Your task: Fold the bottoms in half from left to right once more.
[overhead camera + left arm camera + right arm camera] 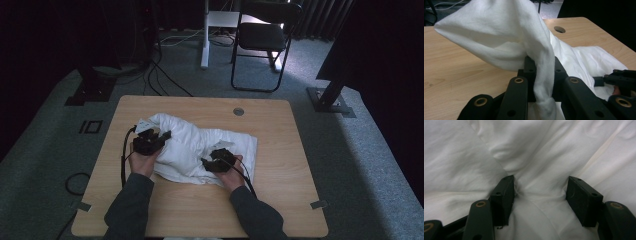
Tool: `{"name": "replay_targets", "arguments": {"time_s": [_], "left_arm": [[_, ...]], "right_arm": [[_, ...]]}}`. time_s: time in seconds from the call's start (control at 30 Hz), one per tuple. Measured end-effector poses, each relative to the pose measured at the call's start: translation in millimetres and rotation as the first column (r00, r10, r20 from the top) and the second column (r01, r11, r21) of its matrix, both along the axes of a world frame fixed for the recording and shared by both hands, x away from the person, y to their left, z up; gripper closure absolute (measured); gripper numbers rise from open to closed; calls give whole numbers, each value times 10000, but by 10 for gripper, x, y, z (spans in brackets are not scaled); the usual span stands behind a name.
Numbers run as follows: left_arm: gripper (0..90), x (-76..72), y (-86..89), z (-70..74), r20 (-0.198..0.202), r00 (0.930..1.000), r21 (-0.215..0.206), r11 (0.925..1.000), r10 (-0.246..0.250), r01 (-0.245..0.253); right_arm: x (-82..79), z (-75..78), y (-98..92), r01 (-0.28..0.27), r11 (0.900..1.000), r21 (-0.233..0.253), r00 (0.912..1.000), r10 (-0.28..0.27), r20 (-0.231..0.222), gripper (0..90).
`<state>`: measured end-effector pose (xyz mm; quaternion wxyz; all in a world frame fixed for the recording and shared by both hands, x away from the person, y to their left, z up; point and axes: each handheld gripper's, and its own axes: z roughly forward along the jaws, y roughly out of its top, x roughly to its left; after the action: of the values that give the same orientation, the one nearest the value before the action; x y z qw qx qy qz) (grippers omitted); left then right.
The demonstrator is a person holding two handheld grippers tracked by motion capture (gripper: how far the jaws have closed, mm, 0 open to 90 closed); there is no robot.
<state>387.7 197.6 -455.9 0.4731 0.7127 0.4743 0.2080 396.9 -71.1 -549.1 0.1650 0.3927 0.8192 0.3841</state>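
Pinching white cloth [506, 37], left tongs [543, 67]

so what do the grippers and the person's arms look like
Both the left gripper and right gripper are matte black with blocky jaws, brass-coloured rivets at the linkage joints and a black cable trailing from each. The person wears dark grey long sleeves.

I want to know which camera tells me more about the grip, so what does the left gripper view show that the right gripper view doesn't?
Left gripper view alone: the wooden table with its round hole, the white cloth lifted in a peak, a bunched strand pinched in the left gripper, and the right gripper farther off.

Right gripper view alone: the right gripper's jaws standing apart, pressed into the cloth, with a fold between them.

Both: the same white cloth and black jaws.
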Motion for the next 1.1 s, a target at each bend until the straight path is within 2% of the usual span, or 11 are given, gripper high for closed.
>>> {"name": "replay_targets", "arguments": {"time_s": [0.13,0.4,0.53,0.7,0.73,0.77,0.83,0.9,0.97,1.03,1.1], "left_arm": [[809,-18,-14,32,97,9999,-59,10000,-29,30],[809,-35,-47,103,262,9995,-228,9995,-191,197],[809,-51,-104,132,372,9985,-277,9988,-399,409],[809,-76,-164,155,518,9972,-111,9984,-546,552],[809,-79,-161,160,543,9970,-104,9984,-552,558],[809,-83,-154,164,545,9970,-92,9985,-541,547],[809,-87,-138,170,542,9970,-29,9985,-550,552],[809,-87,-133,171,541,9971,-40,9986,-532,535],[809,-91,-145,178,525,9971,-155,9983,-556,565],[809,-109,-188,197,569,9961,-184,9975,-672,683],[809,-133,-256,224,668,9940,-97,9961,-868,876]], "right_arm": [[14,-22,37,-52,9996,291,10000,52,-15,392],[17,-36,182,-68,9989,470,10000,67,23,393],[34,-27,267,-154,9984,543,9998,162,-147,393],[79,69,264,-694,9960,560,9960,723,-521,379],[68,120,218,-776,9941,763,9951,819,-557,376],[41,182,157,-822,9907,1085,9952,873,-432,376],[-49,308,-1,-851,9849,1510,9963,832,193,375],[-130,364,-146,-538,9885,1414,9973,462,567,378],[-138,290,-203,-426,9948,923,9989,407,216,377],[-116,150,-166,-524,9977,423,9986,529,-99,377],[-85,61,-87,-651,9969,445,9971,668,-374,375]]}}
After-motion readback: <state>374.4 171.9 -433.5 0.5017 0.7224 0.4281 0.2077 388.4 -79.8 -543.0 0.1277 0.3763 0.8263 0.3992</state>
